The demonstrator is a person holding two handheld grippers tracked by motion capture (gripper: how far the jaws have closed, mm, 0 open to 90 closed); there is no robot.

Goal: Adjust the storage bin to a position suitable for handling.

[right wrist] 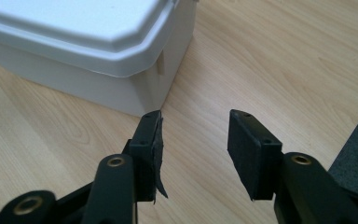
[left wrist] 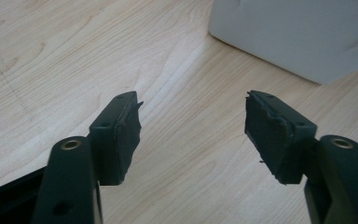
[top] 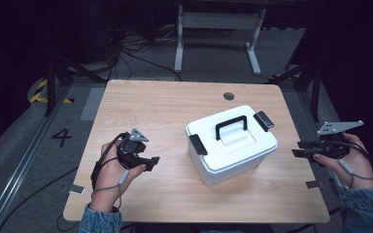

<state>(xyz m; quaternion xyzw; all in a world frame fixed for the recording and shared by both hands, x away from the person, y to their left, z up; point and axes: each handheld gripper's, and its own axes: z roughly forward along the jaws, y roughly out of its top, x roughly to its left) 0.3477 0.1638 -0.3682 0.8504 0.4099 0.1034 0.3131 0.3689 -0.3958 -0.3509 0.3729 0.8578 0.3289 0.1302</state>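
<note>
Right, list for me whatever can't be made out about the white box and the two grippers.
- What the white box holds: its lid is on in the high view.
- Whether its black latches are locked: too small there.
- Most of the box in both gripper views: cut off by the top edge.
- The right gripper jaw gap in the high view: too small; the right gripper view shows it open.

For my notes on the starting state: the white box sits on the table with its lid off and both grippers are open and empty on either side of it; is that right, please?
One detail is wrong: the white box has its lid on, with the black handle on top and both black latches at its ends, as the high view shows. The rest stands: the left gripper and right gripper are open and empty, on either side of it on the table.
</note>
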